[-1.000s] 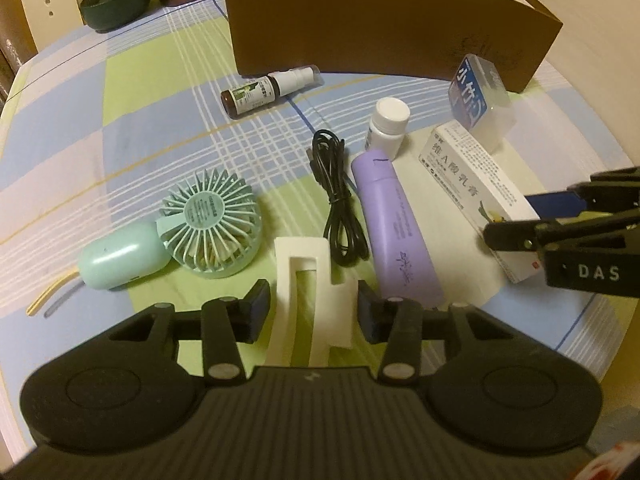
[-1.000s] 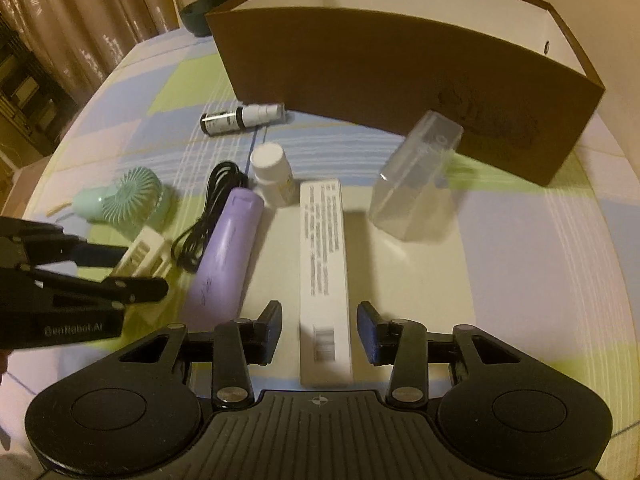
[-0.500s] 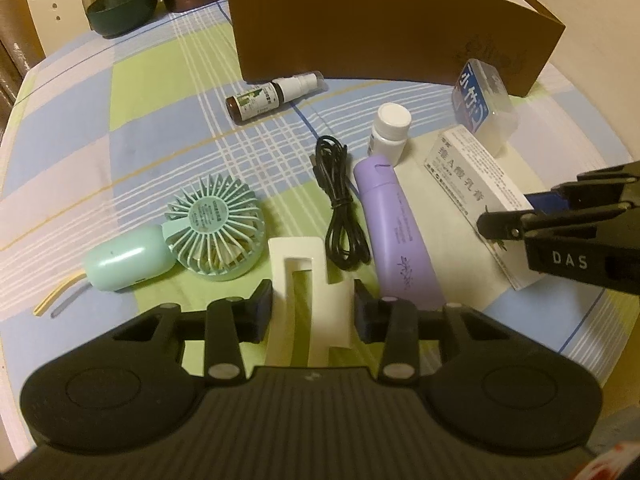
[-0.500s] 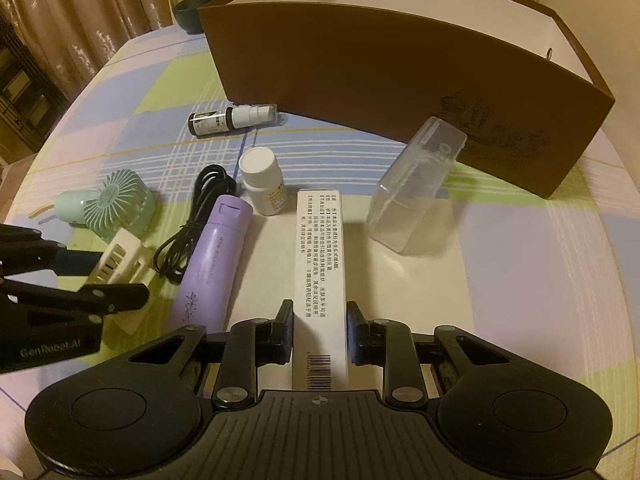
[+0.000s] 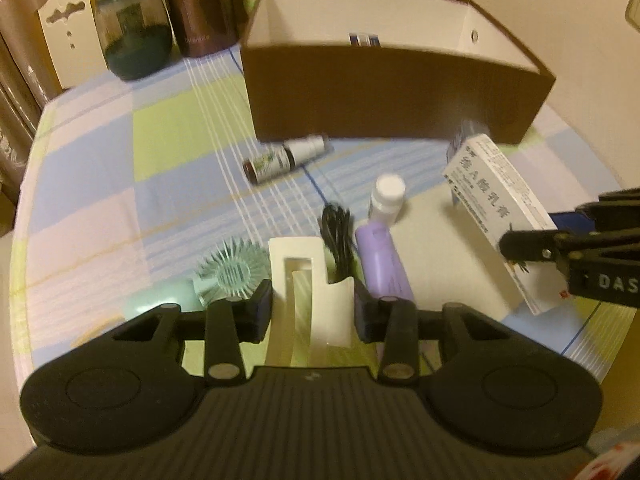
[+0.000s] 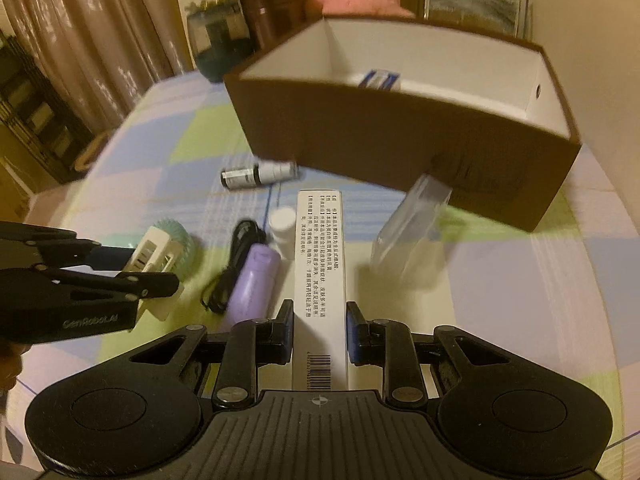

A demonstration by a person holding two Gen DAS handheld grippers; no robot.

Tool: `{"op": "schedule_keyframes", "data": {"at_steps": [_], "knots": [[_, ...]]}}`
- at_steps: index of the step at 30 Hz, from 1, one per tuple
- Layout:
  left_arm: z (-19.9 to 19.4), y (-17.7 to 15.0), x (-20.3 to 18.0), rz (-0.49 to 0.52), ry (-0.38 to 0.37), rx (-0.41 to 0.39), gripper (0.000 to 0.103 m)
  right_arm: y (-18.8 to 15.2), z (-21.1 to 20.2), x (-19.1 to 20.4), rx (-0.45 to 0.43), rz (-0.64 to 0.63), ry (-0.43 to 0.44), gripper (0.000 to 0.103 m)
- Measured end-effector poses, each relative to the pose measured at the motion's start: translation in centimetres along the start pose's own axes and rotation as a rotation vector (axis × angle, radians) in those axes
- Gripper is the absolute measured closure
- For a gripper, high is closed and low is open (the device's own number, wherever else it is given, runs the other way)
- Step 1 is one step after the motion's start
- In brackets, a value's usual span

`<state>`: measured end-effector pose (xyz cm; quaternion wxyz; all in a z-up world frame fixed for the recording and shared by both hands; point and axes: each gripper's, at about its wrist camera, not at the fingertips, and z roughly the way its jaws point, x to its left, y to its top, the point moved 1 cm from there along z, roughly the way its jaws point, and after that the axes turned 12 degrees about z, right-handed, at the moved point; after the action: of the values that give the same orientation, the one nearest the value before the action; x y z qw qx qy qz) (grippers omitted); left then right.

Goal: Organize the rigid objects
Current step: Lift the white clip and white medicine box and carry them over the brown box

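1. The left gripper (image 5: pixel 313 308) has its jaws partly closed on the sides of a cream plastic clip (image 5: pixel 310 280), which is lifted off the surface (image 5: pixel 100 208). The clip is open and curved, so in my judgement the pads have little flat area to press; it may twist or slip out on the way to the brown box (image 5: pixel 392 92).
2. Under the clip lie the mint fan (image 5: pixel 232 272), the black cable (image 5: pixel 338 236) and the purple tube (image 5: pixel 384 264), close together. A dropped clip could land among them.
3. The right gripper (image 6: pixel 319 330) has its jaws narrow and pressed on a long white carton (image 6: pixel 320 264), held near its barcode end. The far end sticks out a long way, so I think it may swing, or hit the near wall of the box if it is carried too low.
4. Just beside the carton's path stands a clear plastic case (image 6: pixel 408 236), tilted against the box; a knock could tip it.
5. Both grippers are loaded and near each other, so they could collide above the box.
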<state>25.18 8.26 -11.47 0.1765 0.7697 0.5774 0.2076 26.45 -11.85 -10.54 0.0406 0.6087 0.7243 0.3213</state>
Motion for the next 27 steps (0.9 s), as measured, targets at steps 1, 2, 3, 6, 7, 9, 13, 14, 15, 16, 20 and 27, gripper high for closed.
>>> {"op": "schedule_keyframes", "data": {"at_steps": [1, 2, 3, 6, 7, 9, 13, 14, 15, 16, 20, 27], "knots": [[-0.3, 0.5, 0.1, -0.001, 0.003, -0.011, 0.066, 0.4, -0.6, 0.0, -0.014, 0.001, 0.004, 0.077], [-0.7, 0.9, 0.3, -0.002, 0.006, -0.023, 0.066, 0.7, -1.1, -0.1, -0.026, 0.003, 0.006, 0.077], [-1.1, 1.5, 0.5, -0.002, 0.01, -0.037, 0.066, 1.0, -1.5, -0.1, -0.038, 0.007, 0.008, 0.077], [-2.1, 3.2, 1.0, -0.001, 0.017, -0.077, 0.066, 2.4, -2.9, -0.8, -0.075, 0.032, 0.012, 0.077], [-2.4, 3.7, 1.1, 0.002, 0.02, -0.089, 0.066, 2.9, -3.4, -1.1, -0.09, 0.042, 0.016, 0.077], [-2.7, 5.0, 1.4, 0.01, 0.027, -0.113, 0.066, 3.9, -4.2, -1.6, -0.118, 0.056, 0.021, 0.077], [-3.2, 7.7, 1.9, 0.027, 0.042, -0.161, 0.066, 6.4, -5.3, -2.6, -0.176, 0.08, 0.017, 0.077], [-3.2, 8.4, 2.0, 0.027, 0.042, -0.172, 0.066, 7.1, -5.5, -3.0, -0.189, 0.087, 0.012, 0.077], [-3.2, 9.2, 2.1, 0.028, 0.043, -0.183, 0.066, 7.9, -5.7, -3.3, -0.201, 0.093, 0.007, 0.077], [-3.2, 9.9, 2.3, 0.032, 0.045, -0.193, 0.066, 8.5, -5.7, -3.7, -0.213, 0.099, 0.001, 0.077], [-2.4, 13.4, 3.0, 0.045, 0.053, -0.223, 0.066, 11.6, -5.5, -5.3, -0.256, 0.131, -0.017, 0.077], [0.4, 18.7, 4.3, 0.049, 0.053, -0.224, 0.066, 16.1, -4.0, -7.3, -0.3, 0.165, -0.06, 0.077]]}}
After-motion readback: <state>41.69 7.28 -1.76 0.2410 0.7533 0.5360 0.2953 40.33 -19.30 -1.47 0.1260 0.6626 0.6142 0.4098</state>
